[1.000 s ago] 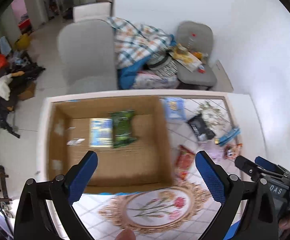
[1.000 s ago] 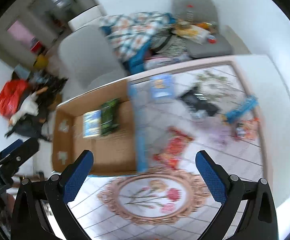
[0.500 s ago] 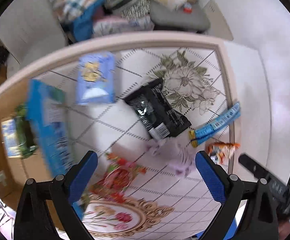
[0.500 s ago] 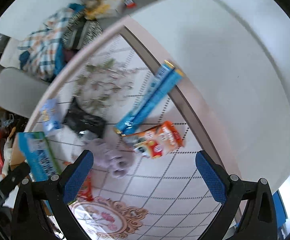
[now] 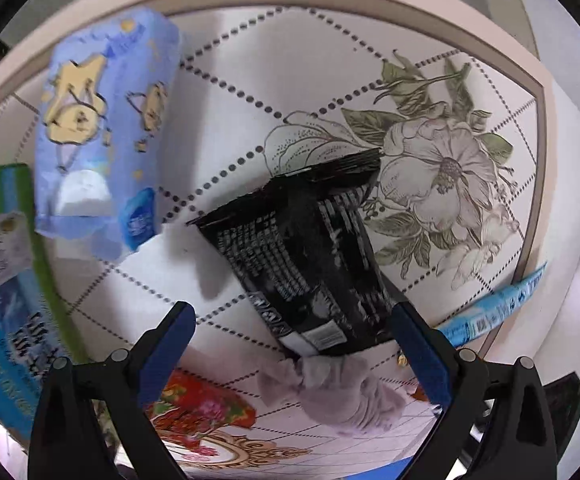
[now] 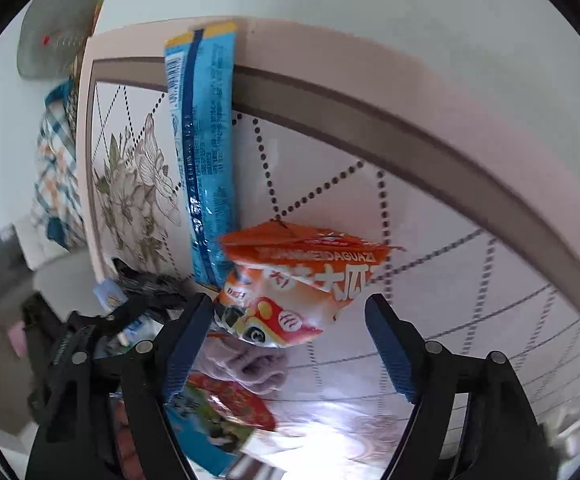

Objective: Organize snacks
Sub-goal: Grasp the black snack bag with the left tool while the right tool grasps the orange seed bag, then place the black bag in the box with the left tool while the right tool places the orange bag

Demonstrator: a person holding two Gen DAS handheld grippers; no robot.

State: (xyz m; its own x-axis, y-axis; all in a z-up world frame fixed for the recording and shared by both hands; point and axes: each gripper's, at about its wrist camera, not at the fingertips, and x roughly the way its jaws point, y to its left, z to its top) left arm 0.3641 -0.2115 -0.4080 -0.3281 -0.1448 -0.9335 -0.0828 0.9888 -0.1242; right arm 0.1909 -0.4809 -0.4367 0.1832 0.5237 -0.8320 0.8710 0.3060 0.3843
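Note:
My left gripper point(image 5: 293, 344) is open, low over the table, with the lower end of a black snack bag point(image 5: 305, 256) lying between its blue fingers. A light blue packet with yellow figures point(image 5: 102, 128) lies to the upper left. My right gripper point(image 6: 290, 344) is open too, and an orange snack packet point(image 6: 301, 284) lies between its fingertips. A long blue stick pack point(image 6: 204, 148) runs from that packet up to the table's edge.
A crumpled lilac cloth point(image 5: 333, 392) lies below the black bag. A red flowered packet point(image 5: 206, 408) is at the lower left, and the box's blue-green flap point(image 5: 6, 300) stands at the far left. The table rim point(image 6: 409, 100) curves close by on the right.
Both grippers have dropped closer to the table. The left one moved from over the cardboard box to the black bag; the right one closed in on the orange packet. Both stay open.

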